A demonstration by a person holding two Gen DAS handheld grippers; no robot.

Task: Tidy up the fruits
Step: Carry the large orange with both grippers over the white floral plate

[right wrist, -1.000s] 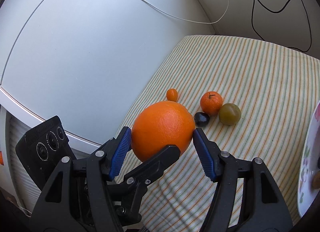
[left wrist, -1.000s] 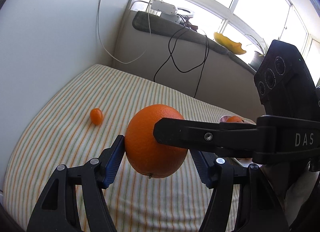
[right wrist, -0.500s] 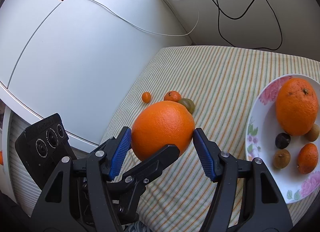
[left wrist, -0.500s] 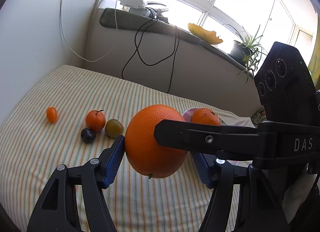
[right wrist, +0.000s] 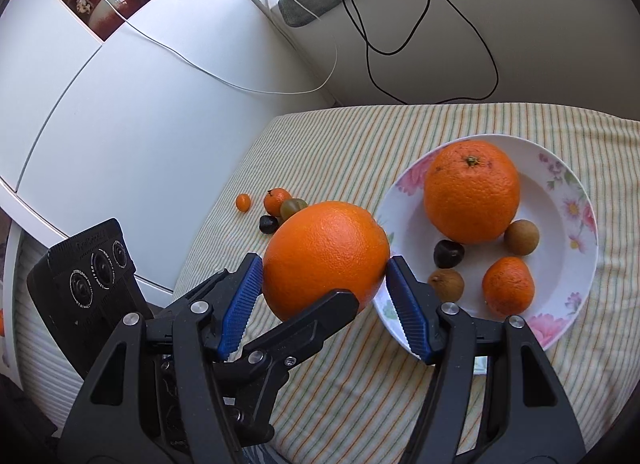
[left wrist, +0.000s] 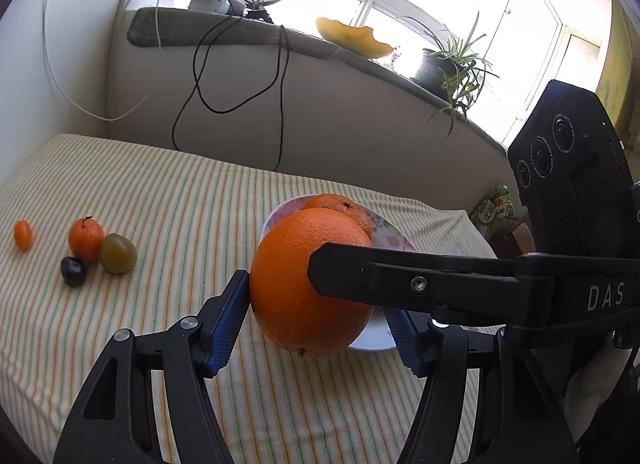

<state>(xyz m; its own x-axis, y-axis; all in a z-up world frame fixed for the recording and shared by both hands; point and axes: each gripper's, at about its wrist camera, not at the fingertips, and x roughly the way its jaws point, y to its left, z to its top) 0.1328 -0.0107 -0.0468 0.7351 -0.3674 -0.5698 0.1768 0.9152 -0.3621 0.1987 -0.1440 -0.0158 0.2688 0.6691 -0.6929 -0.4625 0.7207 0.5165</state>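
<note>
Both claws swung plateward, plate [right wrist: 580, 199] now close, orange [right wrist: 326, 260] clamped throughout

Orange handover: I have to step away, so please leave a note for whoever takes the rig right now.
Left gripper and right gripper both clamp the orange, held in the air near the plate.
Done: five fruits lie in the plate.
Left: set the orange in, then move the four small fruits off the cloth.
</note>
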